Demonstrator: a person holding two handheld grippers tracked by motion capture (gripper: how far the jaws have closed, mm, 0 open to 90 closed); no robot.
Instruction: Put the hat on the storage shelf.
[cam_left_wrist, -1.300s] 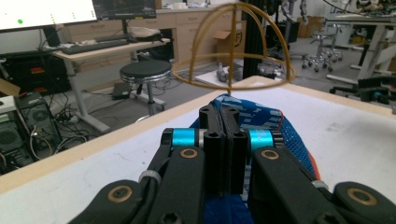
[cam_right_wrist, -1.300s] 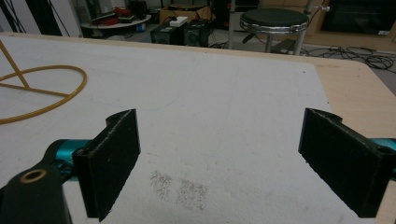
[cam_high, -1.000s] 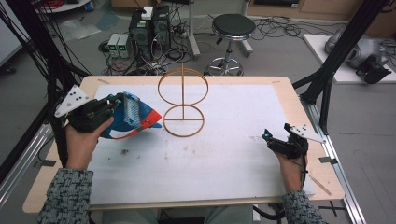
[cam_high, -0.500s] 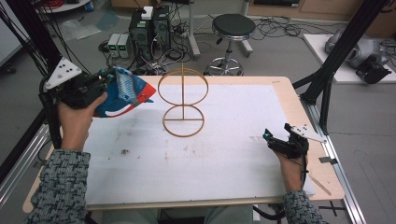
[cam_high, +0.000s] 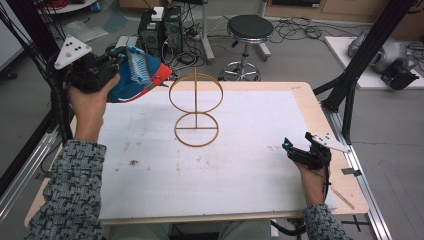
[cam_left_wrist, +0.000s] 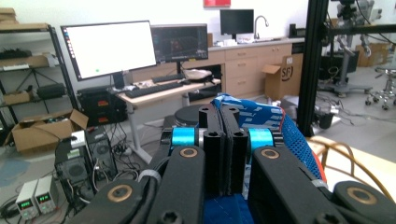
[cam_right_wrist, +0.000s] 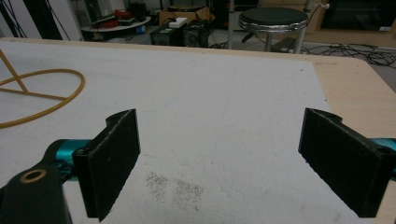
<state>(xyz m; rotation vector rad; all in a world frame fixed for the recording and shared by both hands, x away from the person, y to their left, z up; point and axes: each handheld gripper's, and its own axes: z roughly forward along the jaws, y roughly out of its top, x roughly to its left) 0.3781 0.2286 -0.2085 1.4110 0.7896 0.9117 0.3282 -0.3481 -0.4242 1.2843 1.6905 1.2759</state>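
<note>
Left claw (cam_high: 116, 62): pinching blue shoe (cam_high: 140, 75), raised beside gold ring stand (cam_high: 196, 107)
Right claw (cam_high: 290, 147): spread, low over desk (cam_high: 320, 120)

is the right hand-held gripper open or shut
Open: the right hand-held gripper shows its jaws wide apart over the bare white mat.

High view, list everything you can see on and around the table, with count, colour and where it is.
Wire stand: one, gold, two hoops on a post, standing on the mat's far middle.
Mat: one, white, covering the table.
Table: one, pale wood.
Bag: one, blue, red and white, held above the table's far-left corner.
Stool: one, black seat, on the floor beyond the table.
Left gripper: black, shut on the bag.
Right gripper: black, open, low over the mat at the right.
</note>
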